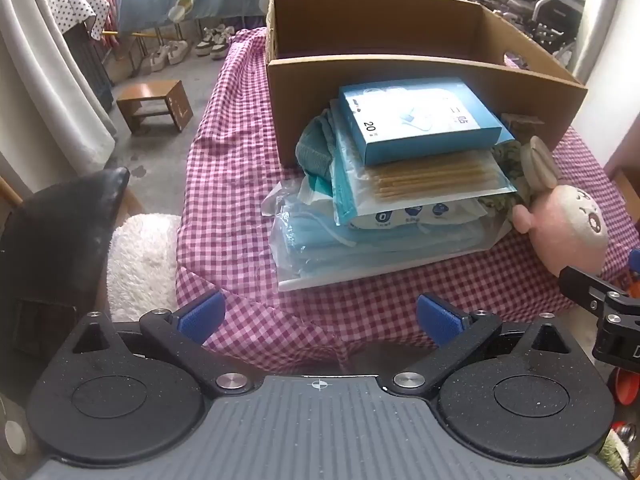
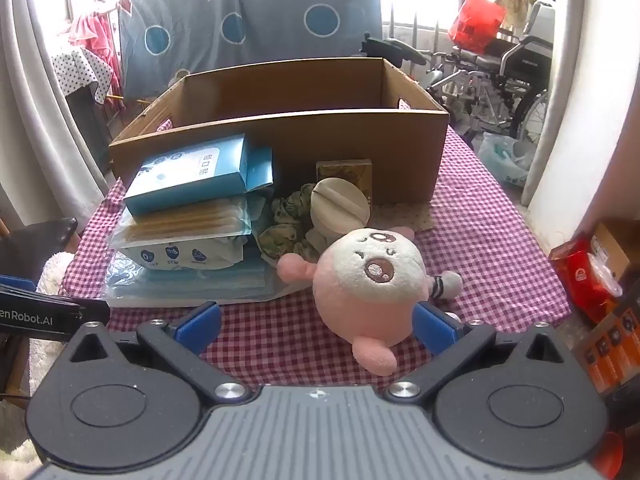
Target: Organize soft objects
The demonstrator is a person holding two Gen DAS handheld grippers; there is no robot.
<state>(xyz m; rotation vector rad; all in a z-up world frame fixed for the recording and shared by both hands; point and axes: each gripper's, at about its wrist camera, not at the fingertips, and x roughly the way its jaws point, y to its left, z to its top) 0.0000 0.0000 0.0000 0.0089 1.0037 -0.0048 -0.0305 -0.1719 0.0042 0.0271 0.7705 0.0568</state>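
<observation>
A pink and white plush toy (image 2: pixel 368 280) lies on the checked tablecloth, between the open fingers of my right gripper (image 2: pixel 316 326), not gripped; it also shows in the left wrist view (image 1: pixel 568 228). Behind it lie a green scrunchie (image 2: pixel 286 224) and a cream round pad (image 2: pixel 340 204). A stack with a blue box (image 1: pixel 420 120), a swab pack (image 1: pixel 432 180) and bagged blue face masks (image 1: pixel 360 248) sits ahead of my open, empty left gripper (image 1: pixel 318 320). An open cardboard box (image 1: pixel 400 68) stands behind the stack.
The table's left edge (image 1: pixel 188 216) drops to a chair with a white fluffy cushion (image 1: pixel 140 260). A wooden stool (image 1: pixel 156 104) stands on the floor. Red and orange packages (image 2: pixel 588 280) sit at the right. A wheelchair (image 2: pixel 500 76) is behind.
</observation>
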